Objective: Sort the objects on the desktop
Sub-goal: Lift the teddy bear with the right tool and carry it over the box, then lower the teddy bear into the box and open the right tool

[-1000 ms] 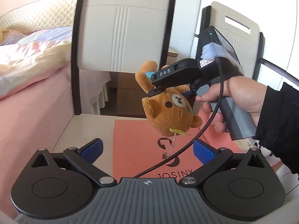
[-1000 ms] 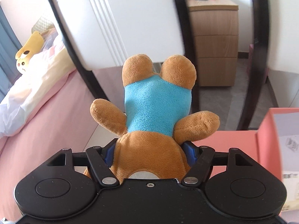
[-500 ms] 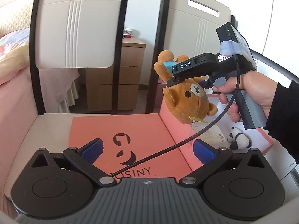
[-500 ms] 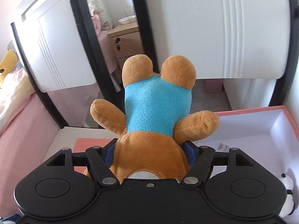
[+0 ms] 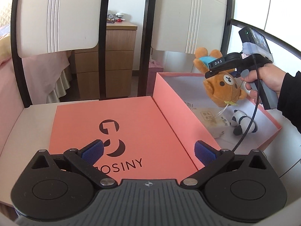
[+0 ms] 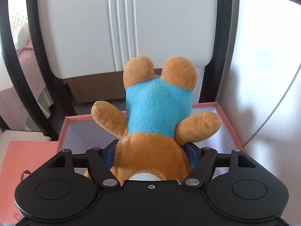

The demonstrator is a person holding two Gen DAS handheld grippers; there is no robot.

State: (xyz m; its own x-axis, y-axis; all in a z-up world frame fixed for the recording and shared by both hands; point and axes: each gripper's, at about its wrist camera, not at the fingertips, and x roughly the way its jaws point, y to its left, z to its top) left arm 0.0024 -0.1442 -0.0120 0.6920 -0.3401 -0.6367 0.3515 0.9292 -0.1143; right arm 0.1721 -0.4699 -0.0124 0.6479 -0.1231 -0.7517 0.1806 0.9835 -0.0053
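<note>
Since a second ago the right claw point(image 5: 216, 73) has carried the toy bear point(image 5: 223, 89) sideways, away from in front of the chair back and over the open pink box point(image 5: 165, 94), and the left claw point(image 5: 148, 151) has swung round so that the box now shows beyond its fingers. The bear hangs head down in the right claw, gripped by the head between the blue pads point(image 6: 191, 154), clear of the box floor. The left claw holds nothing, its fingers spread wide above the pink lid point(image 5: 105, 120).

To my eye the step in hand is dropping the bear into the box. I would lower it further before letting go, since a soft toy released high could bounce off the rim. There is free floor toward the far side; nearer lie a small panda toy point(image 5: 242, 124) and a pale packet with printed characters point(image 5: 210, 118), so aiming past them keeps the bear from landing on top. The black cable point(image 5: 250, 124) trailing from the right claw droops across the panda and might drag it if the hand pulls back carelessly.

Both box and lid sit side by side on a pale bench point(image 5: 32, 116), the lid flat with its dark logo up. Two white chairs with black frames point(image 5: 56, 15) stand behind, a wooden drawer unit point(image 5: 105, 64) shows between them, and pink bedding point(image 5: 7, 79) lies at the left.
</note>
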